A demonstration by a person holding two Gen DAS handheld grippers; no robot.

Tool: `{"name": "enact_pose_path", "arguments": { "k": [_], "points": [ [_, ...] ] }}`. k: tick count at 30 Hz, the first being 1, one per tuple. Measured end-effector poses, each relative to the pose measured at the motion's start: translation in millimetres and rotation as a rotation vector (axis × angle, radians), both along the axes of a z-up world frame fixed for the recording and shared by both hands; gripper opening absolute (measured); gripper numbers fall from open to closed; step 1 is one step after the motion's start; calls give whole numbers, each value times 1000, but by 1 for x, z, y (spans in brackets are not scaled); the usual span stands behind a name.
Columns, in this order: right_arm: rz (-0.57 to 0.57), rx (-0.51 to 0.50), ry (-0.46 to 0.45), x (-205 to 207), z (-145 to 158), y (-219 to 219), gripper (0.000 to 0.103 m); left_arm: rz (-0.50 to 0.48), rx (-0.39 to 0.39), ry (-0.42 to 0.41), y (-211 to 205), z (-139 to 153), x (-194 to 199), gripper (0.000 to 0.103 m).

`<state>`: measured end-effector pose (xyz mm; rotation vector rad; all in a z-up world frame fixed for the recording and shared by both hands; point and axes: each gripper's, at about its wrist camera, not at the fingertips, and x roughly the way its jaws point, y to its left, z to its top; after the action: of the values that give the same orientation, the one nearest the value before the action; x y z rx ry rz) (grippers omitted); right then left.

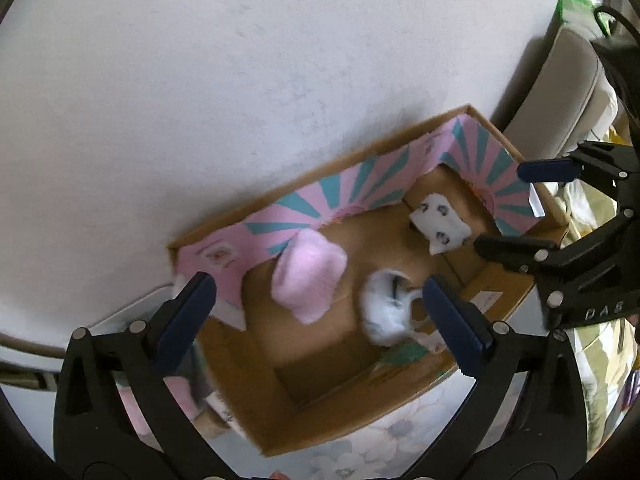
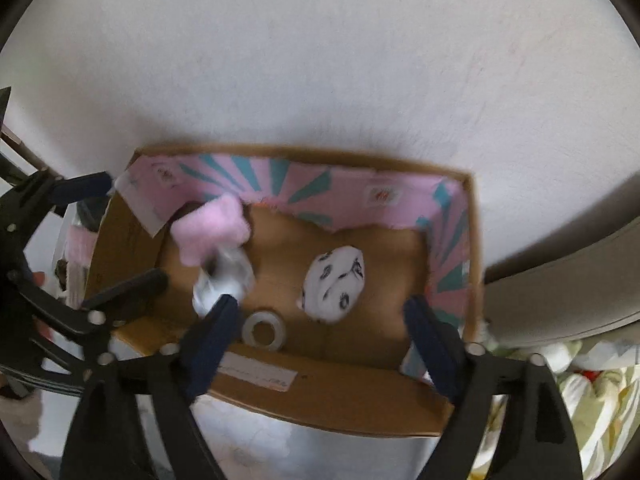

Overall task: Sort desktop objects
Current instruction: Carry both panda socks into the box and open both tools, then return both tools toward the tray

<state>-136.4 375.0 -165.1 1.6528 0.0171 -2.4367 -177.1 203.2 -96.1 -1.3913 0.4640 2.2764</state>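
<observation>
Both grippers' jaws gape released above the cardboard box holding pink, seemingly sock-like bundles.

pink sock, white patterned sock, inside cardboard box

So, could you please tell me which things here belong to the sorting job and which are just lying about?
Part of the job:
- cardboard box
- pink fluffy item
- white patterned bundle
- pale crumpled item
- tape roll
- left gripper, open
- right gripper, open

Just lying about:
- chair
- floral cloth
- bedding
</observation>
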Motion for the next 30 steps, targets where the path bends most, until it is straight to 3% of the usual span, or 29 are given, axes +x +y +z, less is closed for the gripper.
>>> {"name": "enact_pose_path", "arguments": {
  "k": [3, 6, 14, 20, 23, 26, 30],
  "points": [
    [-1, 24, 60, 8, 12, 0, 88, 18, 13, 7, -11, 12, 1, 103],
    [-12, 11, 108, 14, 23, -1, 102, 26, 62, -12, -28, 25, 1, 103],
    [-7, 15, 147, 34, 57, -20, 102, 80, 255, -40, -104, 70, 14, 103],
    [47, 31, 206, 55, 91, -55, 102, 135, 223, 90, -163, 114, 37, 103],
    [73, 88, 244, 62, 106, -77, 102, 211, 179, 114, -197, 131, 45, 103],
    [117, 81, 260, 65, 118, -100, 102, 263, 196, 173, -230, 144, 57, 103],
    [189, 89, 299, 68, 130, -134, 102, 300, 193, 187, -261, 152, 75, 103]
  ]
}}
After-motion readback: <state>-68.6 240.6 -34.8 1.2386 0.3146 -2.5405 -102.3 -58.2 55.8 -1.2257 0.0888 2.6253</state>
